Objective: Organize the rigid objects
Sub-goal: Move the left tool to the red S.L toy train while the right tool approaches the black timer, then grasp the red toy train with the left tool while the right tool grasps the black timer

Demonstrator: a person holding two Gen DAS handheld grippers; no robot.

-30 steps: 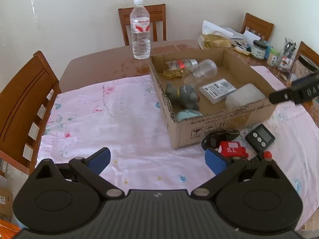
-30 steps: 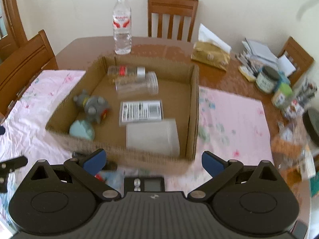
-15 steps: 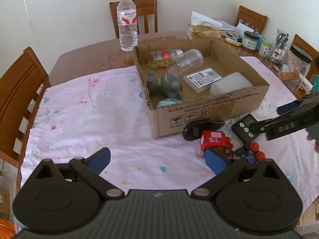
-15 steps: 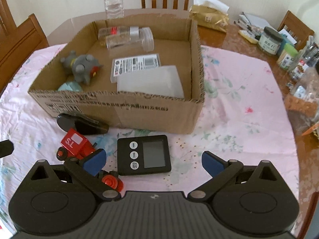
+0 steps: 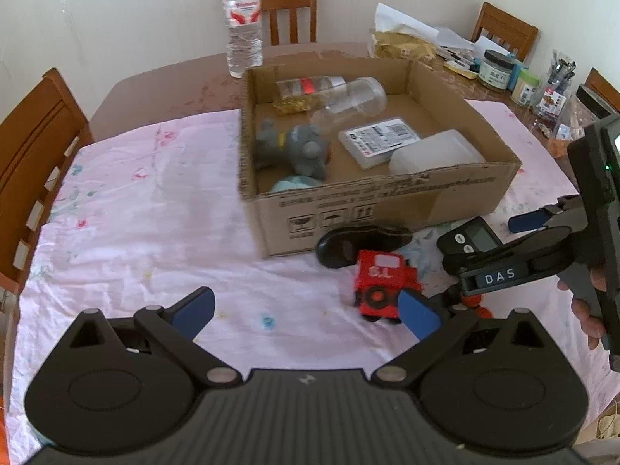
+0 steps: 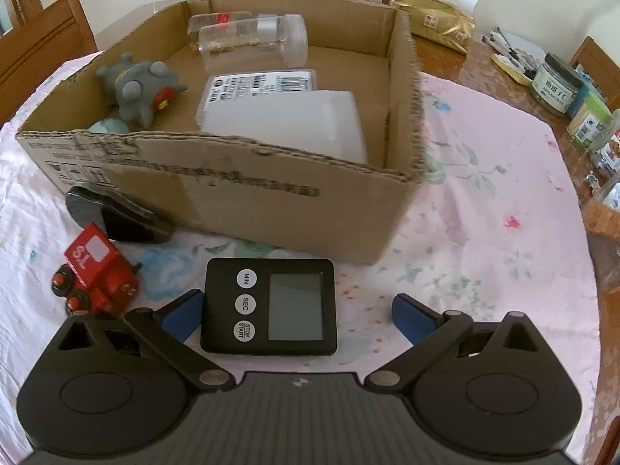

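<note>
A cardboard box on the pink cloth holds a grey toy, jars, a labelled case and a white container. In front of it lie a black digital timer, a red toy train and a black curved object. My right gripper is open, low over the cloth, its fingers either side of the timer, not touching it. It also shows in the left wrist view. My left gripper is open and empty, its right finger beside the train.
A water bottle stands behind the box. Jars, packets and papers crowd the table's far right. Wooden chairs ring the table. Bare pink cloth lies left of the box.
My right gripper has dropped down and forward so the timer now sits between its fingers. My left gripper has moved closer to the train.
</note>
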